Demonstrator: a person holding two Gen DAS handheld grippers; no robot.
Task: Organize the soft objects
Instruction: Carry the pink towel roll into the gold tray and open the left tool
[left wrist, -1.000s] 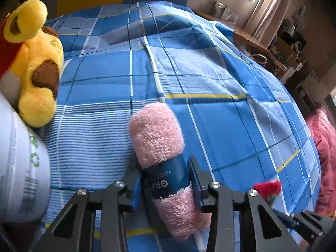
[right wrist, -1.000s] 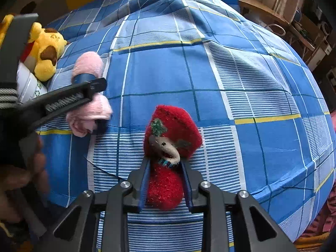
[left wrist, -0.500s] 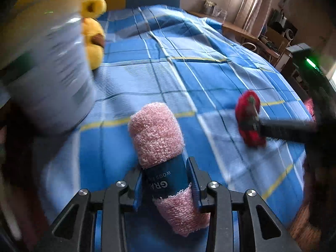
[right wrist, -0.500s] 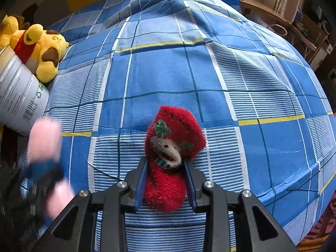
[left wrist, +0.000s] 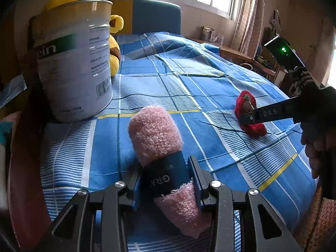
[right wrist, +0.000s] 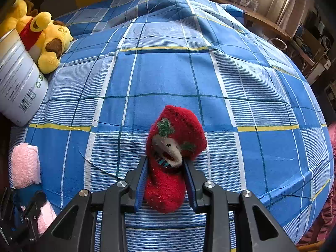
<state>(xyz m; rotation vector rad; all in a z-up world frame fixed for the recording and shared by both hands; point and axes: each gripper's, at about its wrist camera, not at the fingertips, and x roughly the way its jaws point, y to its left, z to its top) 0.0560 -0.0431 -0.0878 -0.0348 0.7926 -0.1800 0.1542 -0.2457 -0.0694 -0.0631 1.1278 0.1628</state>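
Two soft bundles were in my grip. My left gripper (left wrist: 166, 180) had its jaws pinching a rolled pink towel (left wrist: 155, 136) at its dark blue paper band, the fluffy roll jutting forward over the bed (left wrist: 210, 88) near its front left corner. My right gripper (right wrist: 164, 180) had its jaws clamped on a fuzzy red sock (right wrist: 174, 147) — a small beige face and green tufts showed on its folded top — low over the plaid cover, toward the front of the bed.

From the left wrist I could see what the other camera missed: the window behind, the blue headboard, and the right gripper from the side, its finger across the red sock, with part of my hand (left wrist: 317, 147) at the frame's right edge. From the right wrist I got the sock's face head-on, and the towel only as a pink sliver at the lower left.

Other things stood around. A tall white tin can (left wrist: 73, 58) stood upright at the bed's left edge, just ahead and left of the towel. A yellow plush bear (right wrist: 48, 42) with a red shirt lay pressed against the can's far side — in the left view the can hid most of it. A wooden desk (right wrist: 264, 23) cluttered with small items ran along the far right wall.
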